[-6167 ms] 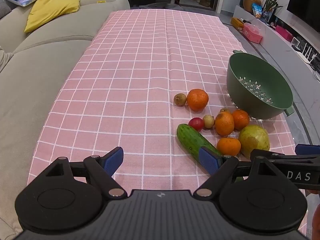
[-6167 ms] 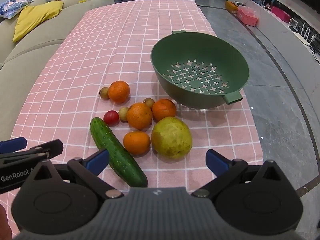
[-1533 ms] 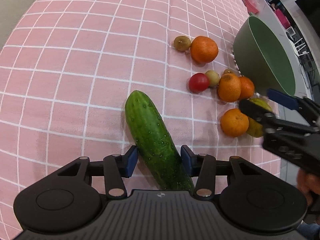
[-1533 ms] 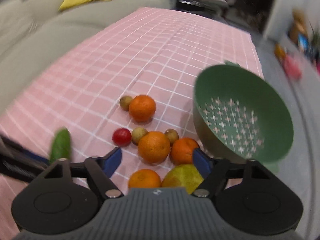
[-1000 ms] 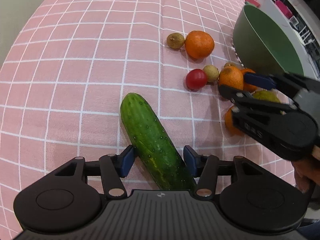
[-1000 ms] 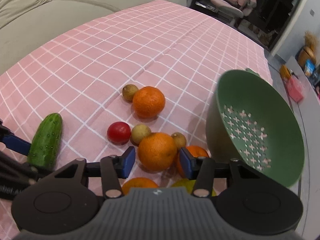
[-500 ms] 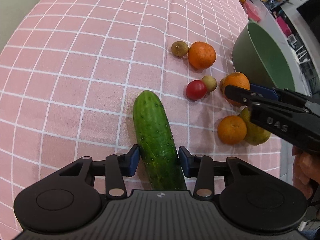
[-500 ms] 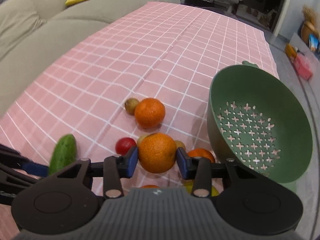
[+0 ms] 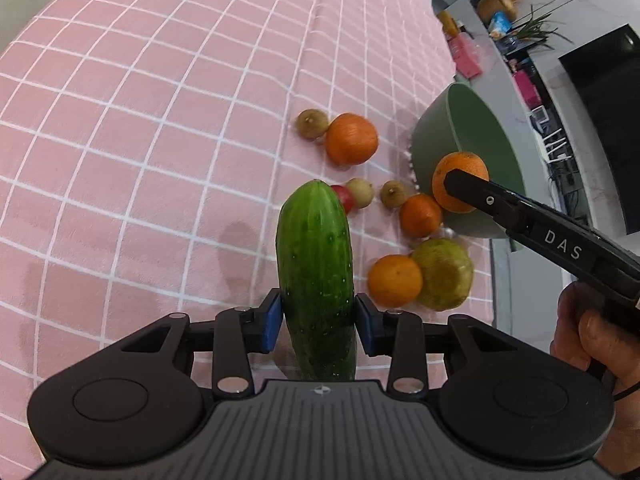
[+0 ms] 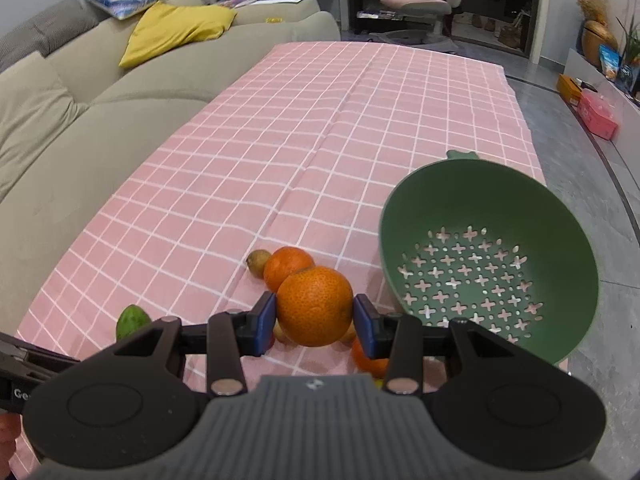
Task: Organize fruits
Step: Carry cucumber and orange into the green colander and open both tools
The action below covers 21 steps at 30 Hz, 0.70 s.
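The right gripper (image 10: 314, 318) is clamped on a round, pebbly-skinned orange (image 10: 315, 306), its blue pads (image 10: 266, 322) pressed to the fruit's two sides, and holds it lifted clear of the pink checked tablecloth (image 10: 320, 140), just left of the dark green perforated plastic colander (image 10: 492, 264). In the left wrist view the same orange (image 9: 460, 186) hangs against the colander's outer wall (image 9: 434, 152), gripped at the tip of the black right gripper (image 9: 460, 184).

The left gripper (image 9: 318, 322) is closed around a long, bumpy green cucumber (image 9: 316, 264), blue pads (image 9: 273, 324) against its lower part, the free end pointing forward over the cloth.

On the cloth lie the loose fruits: a second orange (image 9: 352, 139) touching a small brownish round fruit (image 9: 312, 123); a red cherry tomato (image 9: 345, 198), partly hidden behind the cucumber tip, beside a pale small round fruit (image 9: 361, 192); another small brown fruit (image 9: 393, 193); an orange (image 9: 420, 215) by the colander's base; and a further orange (image 9: 395, 280) touching a large yellow-green pear (image 9: 443, 274).

A beige sofa (image 10: 100, 92) with a yellow cushion (image 10: 176, 28) runs along the table's left side.
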Available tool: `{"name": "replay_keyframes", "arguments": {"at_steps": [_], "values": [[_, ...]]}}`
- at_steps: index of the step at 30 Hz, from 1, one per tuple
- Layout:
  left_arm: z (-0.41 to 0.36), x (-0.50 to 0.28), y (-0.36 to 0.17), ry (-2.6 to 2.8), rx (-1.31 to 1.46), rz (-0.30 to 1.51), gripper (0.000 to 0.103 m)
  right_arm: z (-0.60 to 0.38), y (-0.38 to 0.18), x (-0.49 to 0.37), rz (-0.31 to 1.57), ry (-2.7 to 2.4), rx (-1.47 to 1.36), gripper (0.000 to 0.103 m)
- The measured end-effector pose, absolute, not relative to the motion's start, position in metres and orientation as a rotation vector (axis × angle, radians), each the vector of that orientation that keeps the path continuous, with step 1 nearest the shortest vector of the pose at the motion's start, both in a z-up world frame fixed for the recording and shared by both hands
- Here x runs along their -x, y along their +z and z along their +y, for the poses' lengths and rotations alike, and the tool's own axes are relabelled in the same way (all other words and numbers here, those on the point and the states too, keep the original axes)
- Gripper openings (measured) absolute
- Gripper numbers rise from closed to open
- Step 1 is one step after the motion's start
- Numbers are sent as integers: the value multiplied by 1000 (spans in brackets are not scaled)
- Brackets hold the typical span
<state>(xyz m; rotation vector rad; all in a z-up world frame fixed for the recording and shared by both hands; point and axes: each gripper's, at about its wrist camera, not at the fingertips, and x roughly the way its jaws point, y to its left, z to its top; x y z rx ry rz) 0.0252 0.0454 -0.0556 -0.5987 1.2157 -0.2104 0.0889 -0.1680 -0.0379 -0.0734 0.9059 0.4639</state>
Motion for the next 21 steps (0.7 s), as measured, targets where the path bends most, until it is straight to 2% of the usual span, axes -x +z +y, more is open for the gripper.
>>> {"name": "replay_keyframes", "arguments": {"at_steps": [11, 21], "values": [[53, -27, -36, -240, 657, 1155, 42, -184, -22, -93, 873, 443, 12, 39], [31, -75, 31, -270, 594, 1085, 42, -241, 1, -116, 815, 338, -114, 39]]}}
